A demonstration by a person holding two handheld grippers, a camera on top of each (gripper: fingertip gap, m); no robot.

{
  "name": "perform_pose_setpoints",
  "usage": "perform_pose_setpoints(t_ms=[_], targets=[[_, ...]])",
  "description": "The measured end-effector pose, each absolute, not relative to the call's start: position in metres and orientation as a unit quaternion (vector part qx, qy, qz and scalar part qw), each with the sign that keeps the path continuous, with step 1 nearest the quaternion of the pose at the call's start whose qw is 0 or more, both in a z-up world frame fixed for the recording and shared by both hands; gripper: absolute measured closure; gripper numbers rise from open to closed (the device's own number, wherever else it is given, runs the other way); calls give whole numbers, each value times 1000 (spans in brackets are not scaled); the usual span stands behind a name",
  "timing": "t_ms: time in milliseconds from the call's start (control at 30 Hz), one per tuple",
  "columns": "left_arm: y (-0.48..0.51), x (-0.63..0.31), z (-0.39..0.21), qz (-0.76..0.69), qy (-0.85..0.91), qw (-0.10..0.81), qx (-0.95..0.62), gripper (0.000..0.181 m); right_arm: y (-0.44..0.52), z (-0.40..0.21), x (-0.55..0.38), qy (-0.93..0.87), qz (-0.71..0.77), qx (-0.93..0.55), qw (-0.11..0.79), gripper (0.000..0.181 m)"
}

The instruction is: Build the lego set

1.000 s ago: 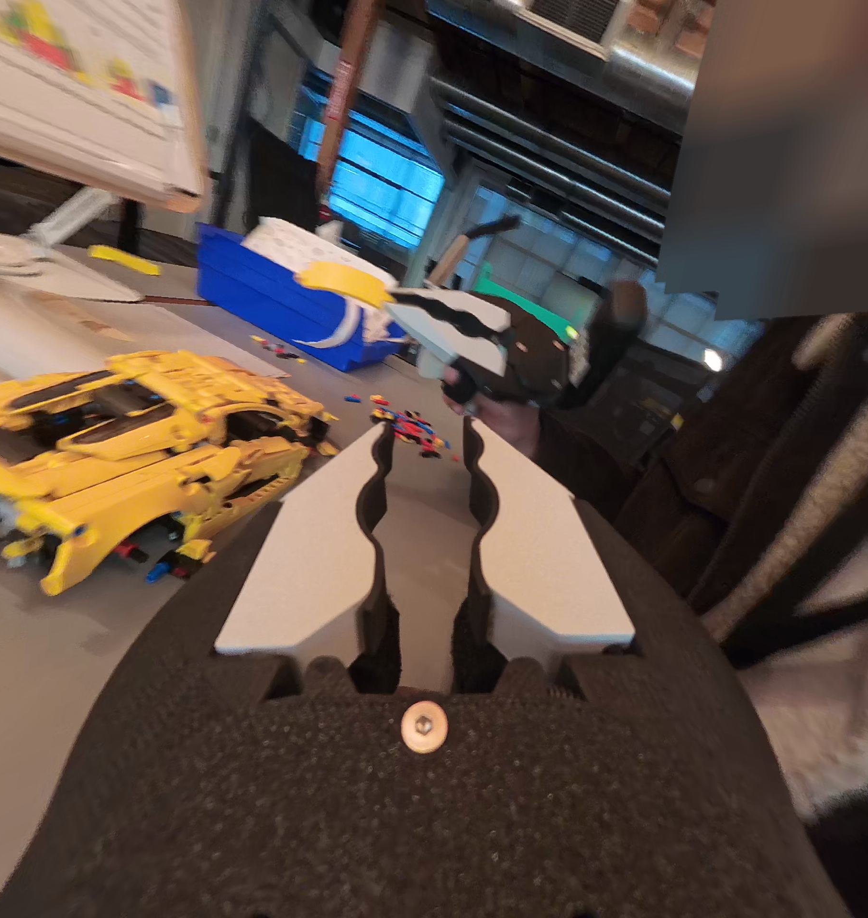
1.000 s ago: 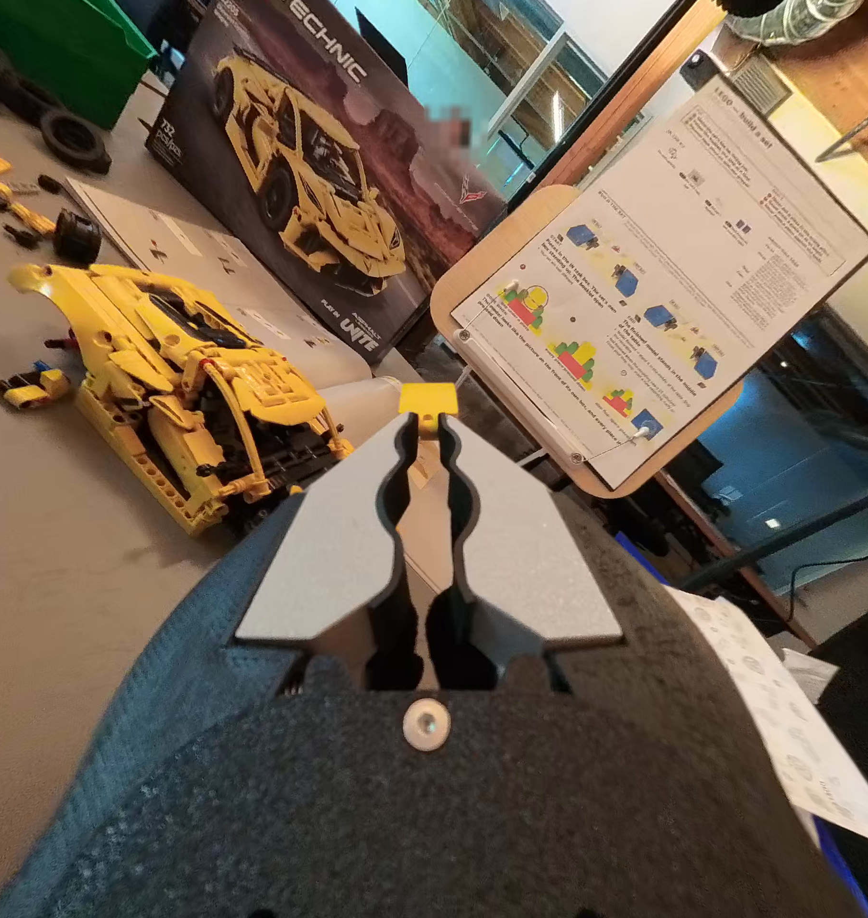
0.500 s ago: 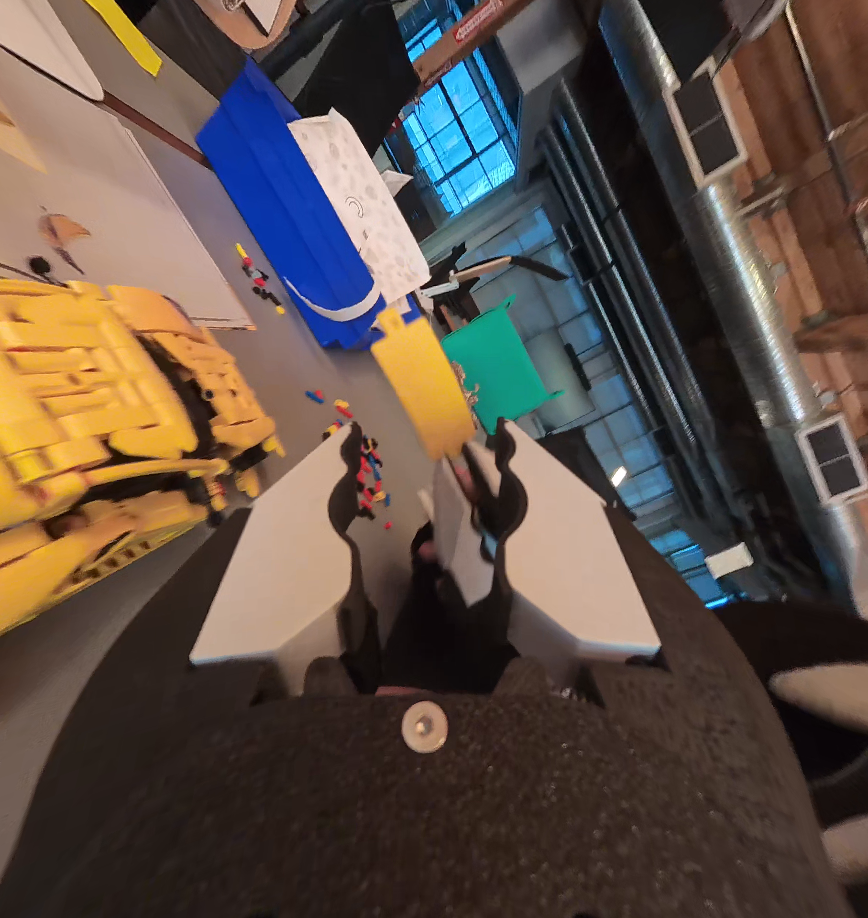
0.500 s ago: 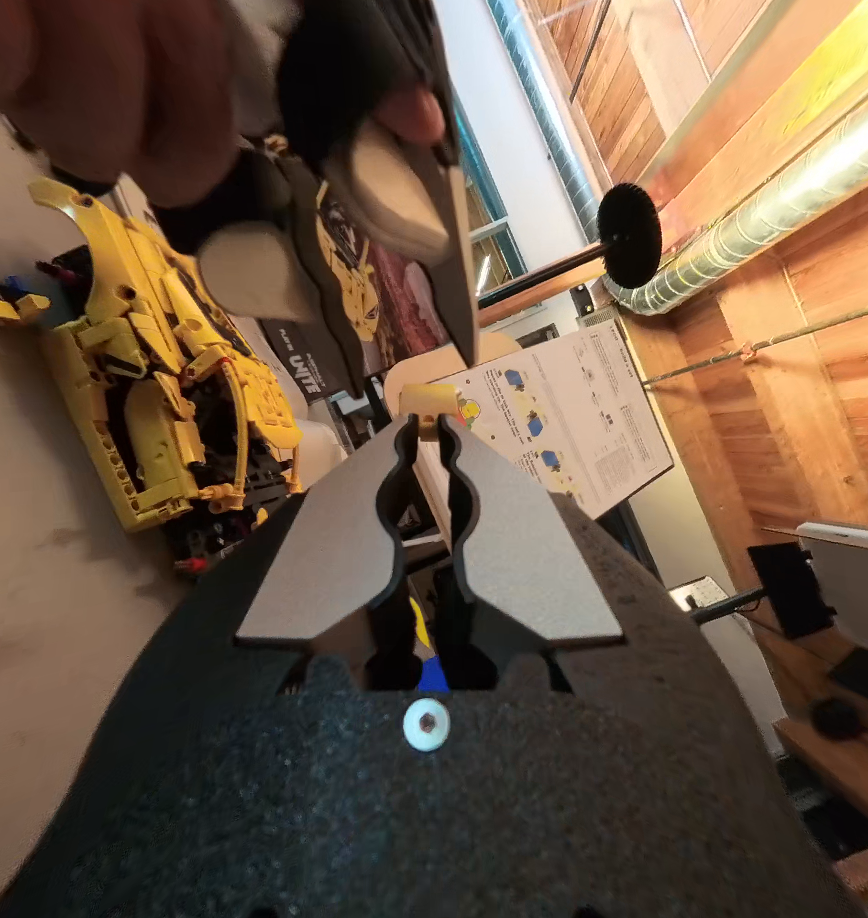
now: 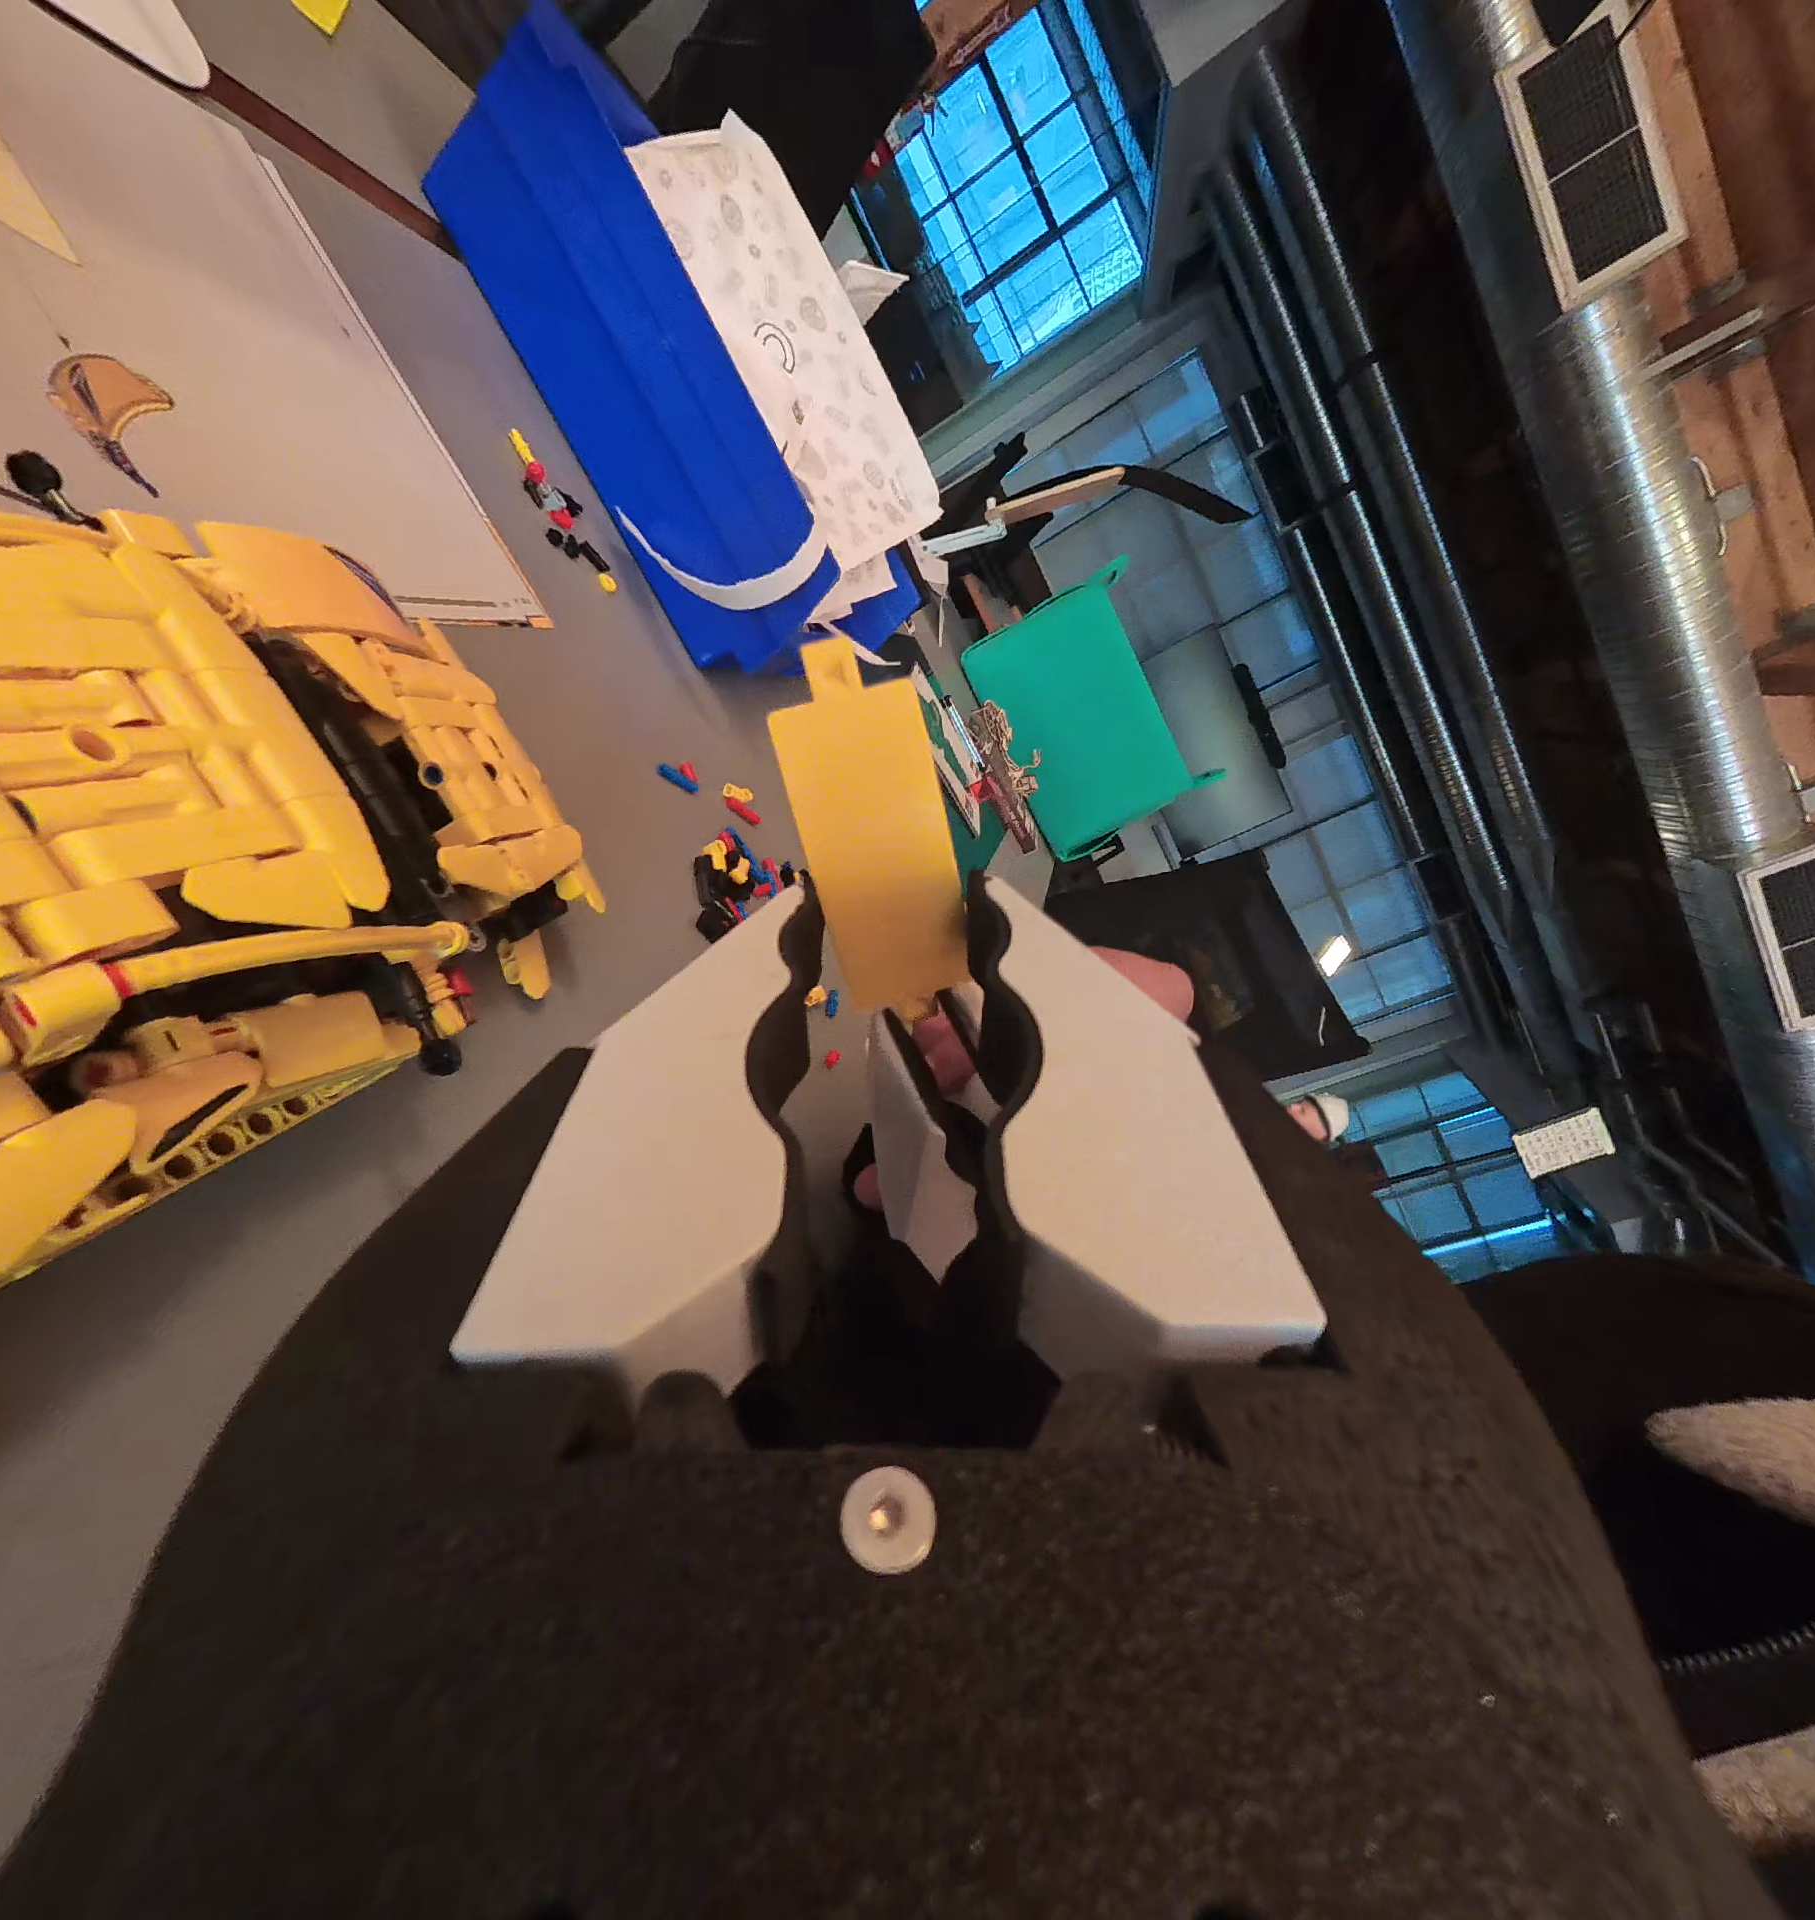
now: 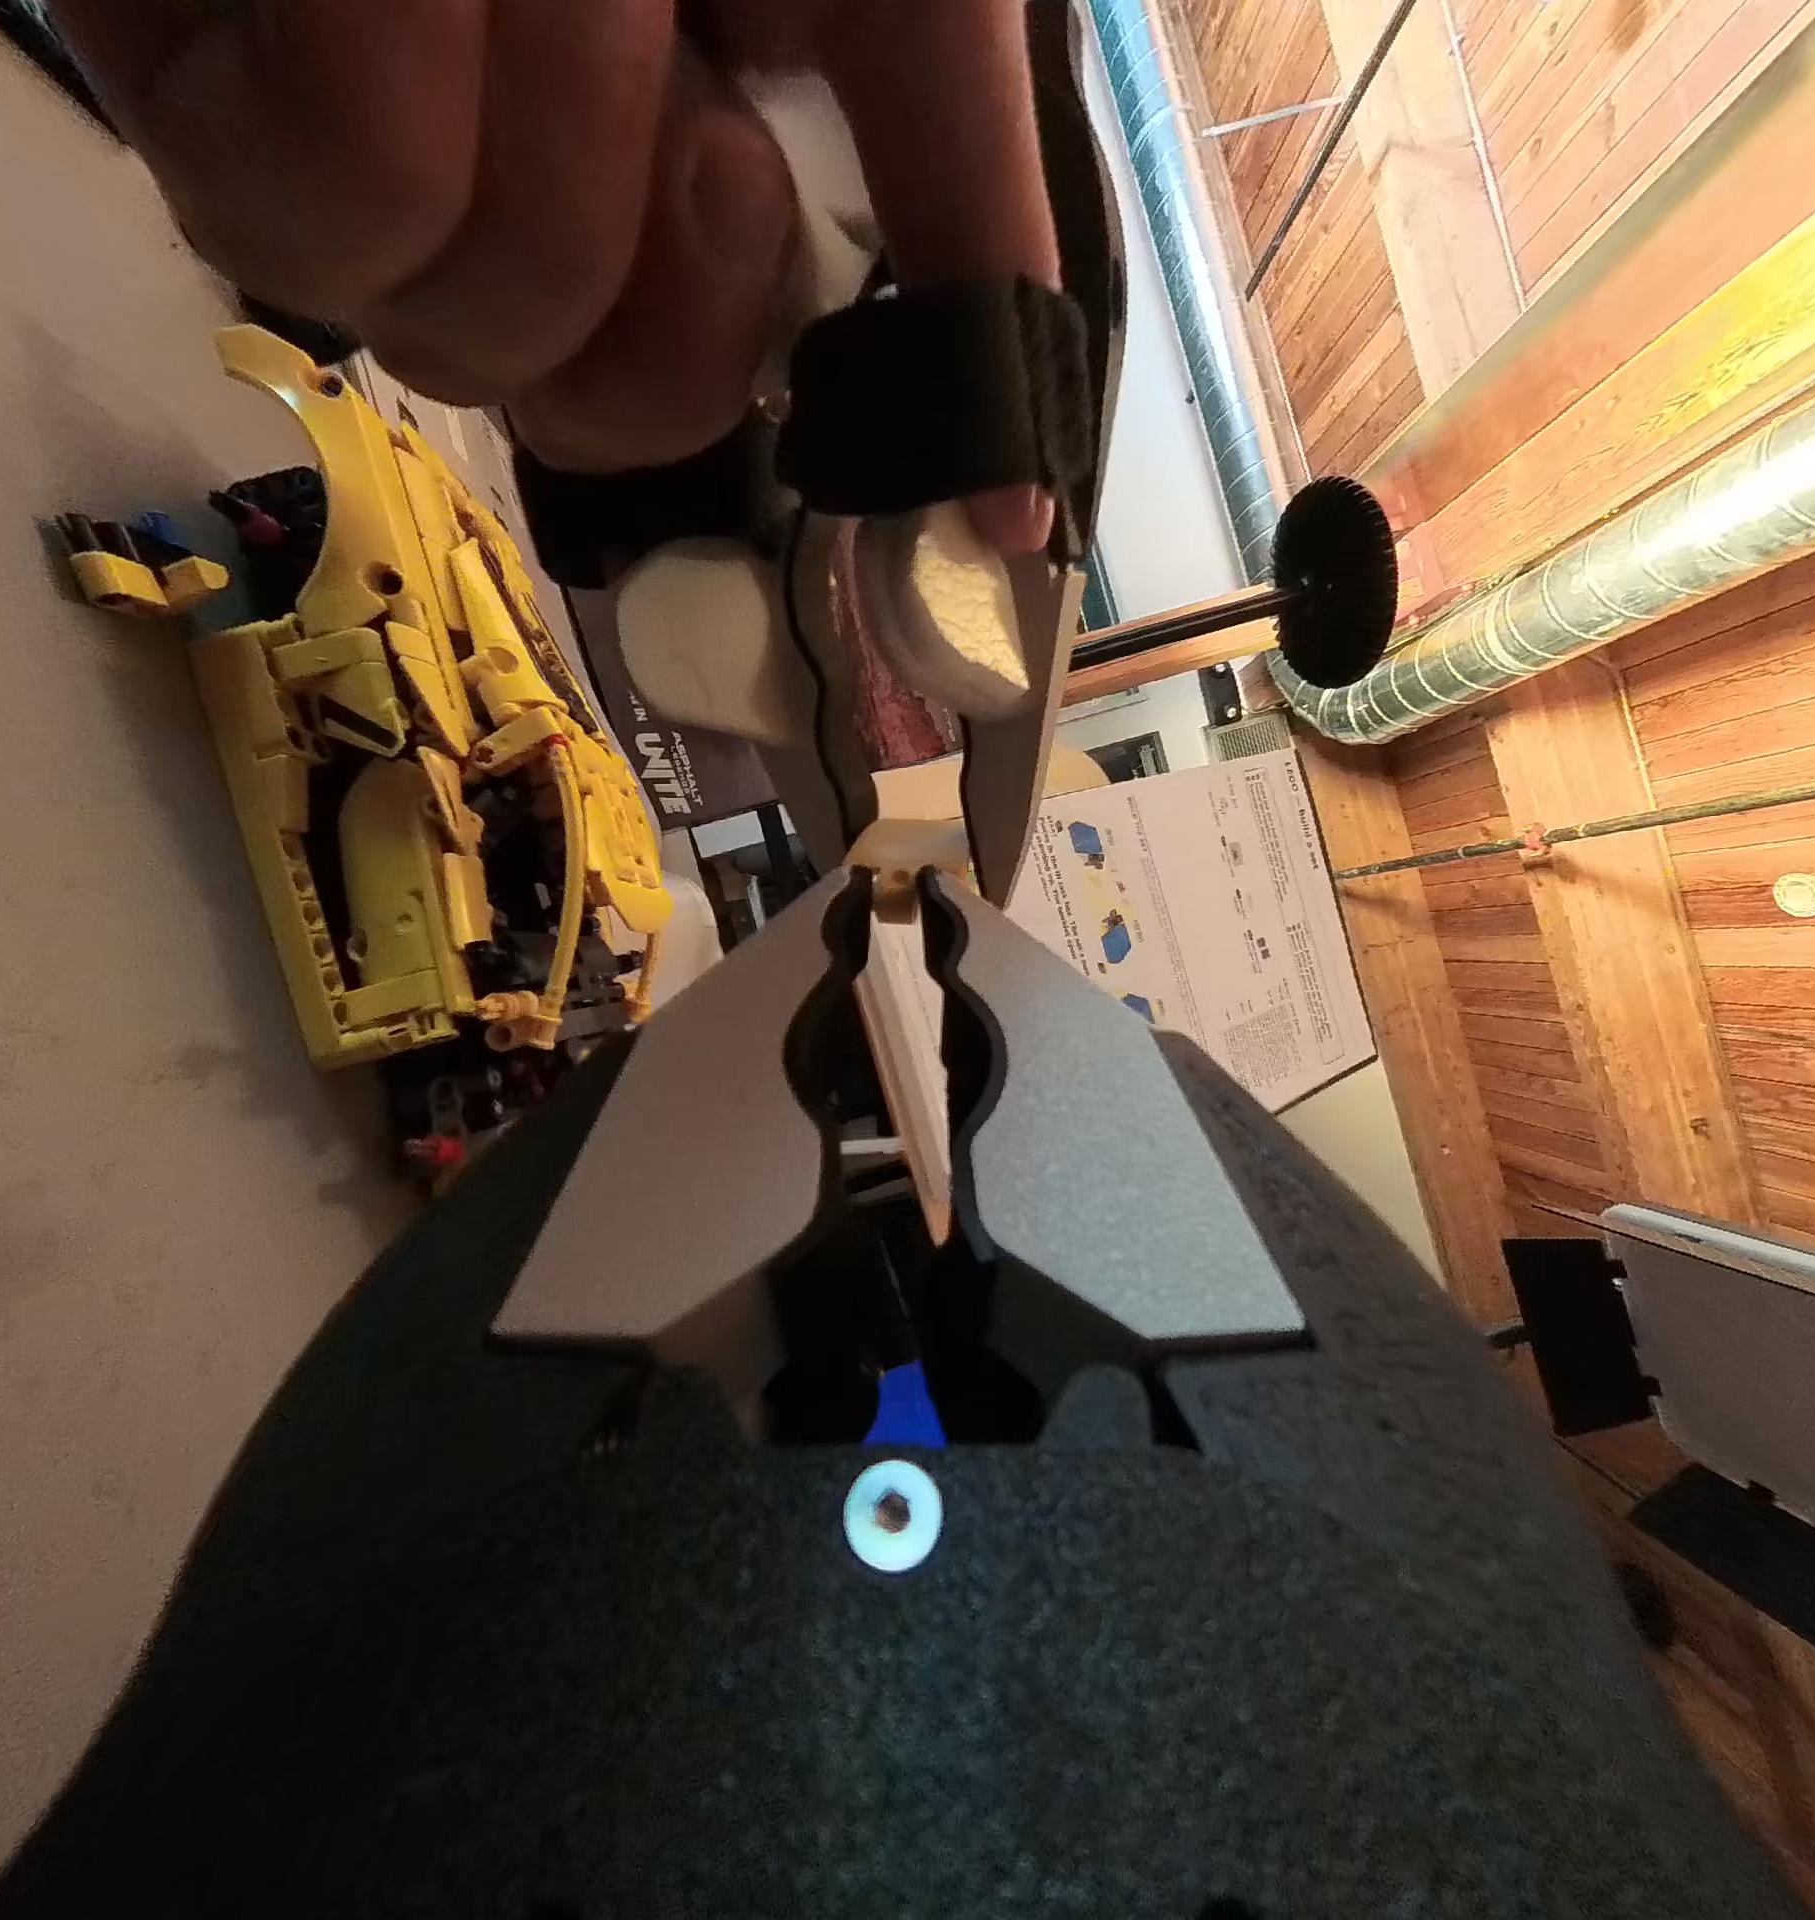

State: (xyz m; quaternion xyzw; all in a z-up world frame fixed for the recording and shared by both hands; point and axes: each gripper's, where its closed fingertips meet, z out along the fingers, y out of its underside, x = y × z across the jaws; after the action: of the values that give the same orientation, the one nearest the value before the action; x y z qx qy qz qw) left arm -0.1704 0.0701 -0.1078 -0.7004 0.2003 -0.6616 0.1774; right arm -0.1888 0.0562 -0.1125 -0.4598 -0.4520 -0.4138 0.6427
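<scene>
A partly built yellow Lego car [image 5: 207, 831] lies on the grey table; it also shows in the right wrist view [image 6: 415, 831]. My right gripper [image 6: 892, 883] is shut on a flat yellow panel piece [image 6: 898, 847] and holds it in the air. In the left wrist view the panel [image 5: 861, 831] stands between the tips of my left gripper [image 5: 887, 899], which is open with a jaw on each side of it. The right gripper's fingers [image 5: 913, 1143] show in the gap behind. The left gripper's fingers [image 6: 1028, 748] reach down over the panel, held by a hand [image 6: 467, 208].
A blue bin [image 5: 612, 343] with printed paper and a green bin [image 5: 1069, 727] stand past the car. Several small loose pieces [image 5: 737, 862] lie on the table. A small yellow sub-assembly [image 6: 134, 582] lies by the car. An instruction board [image 6: 1194, 914] stands behind. My two grippers' fingertips are within a few centimetres of each other. From either gripper's tips it is about 15 cm to the small yellow sub-assembly [image 6: 134, 582].
The two grippers have come together in the air. The left gripper rolled and moved up to the right one, so the yellow panel now sits between its open jaws.
</scene>
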Motion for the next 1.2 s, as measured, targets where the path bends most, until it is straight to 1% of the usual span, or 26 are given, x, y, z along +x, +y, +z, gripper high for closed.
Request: perform_pose_setpoints(t_ms=[100, 167, 267, 333, 367, 433, 467, 533, 600, 700, 833, 1100, 1200], targets=[[73, -171, -108, -653, 212, 186, -703, 155, 57, -115, -194, -451, -377, -467, 661, 173], [80, -176, -104, -656, 208, 194, -699, 155, 53, -115, -201, -452, -339, -472, 677, 168], [94, -189, -102, -641, 220, 220, -701, 155, 43, -103, -209, -423, -229, -494, 724, 165], [86, -196, -112, -606, 289, 221, -707, 155, 41, -88, -200, -376, -145, -523, 751, 158], [77, -201, -126, -565, 347, 219, -716, 155, 43, -80, -191, -342, -101, -543, 761, 155], [60, -215, -163, -449, 472, 226, -724, 155, 50, -72, -168, -269, -2, -587, 763, 141], [51, -225, -183, -389, 528, 222, -721, 155, 55, -71, -157, -233, 51, -605, 760, 138], [40, -241, -215, -287, 605, 215, -710, 155, 64, -75, -137, -160, 138, -634, 744, 135], [25, -252, -237, -241, 656, 189, -690, 155, 69, -77, -127, -117, 196, -645, 730, 136], [10, -261, -254, -208, 703, 162, -660, 155, 73, -83, -123, -98, 216, -654, 719, 137], [3, -260, -255, -213, 713, 145, -652, 155, 76, -88, -127, -117, 190, -661, 717, 137], [6, -256, -255, -216, 712, 152, -650, 154, 76, -89, -128, -118, 195, -661, 715, 138], [8, -256, -255, -207, 714, 159, -650, 149, 76, -90, -129, -118, 200, -662, 713, 138]])
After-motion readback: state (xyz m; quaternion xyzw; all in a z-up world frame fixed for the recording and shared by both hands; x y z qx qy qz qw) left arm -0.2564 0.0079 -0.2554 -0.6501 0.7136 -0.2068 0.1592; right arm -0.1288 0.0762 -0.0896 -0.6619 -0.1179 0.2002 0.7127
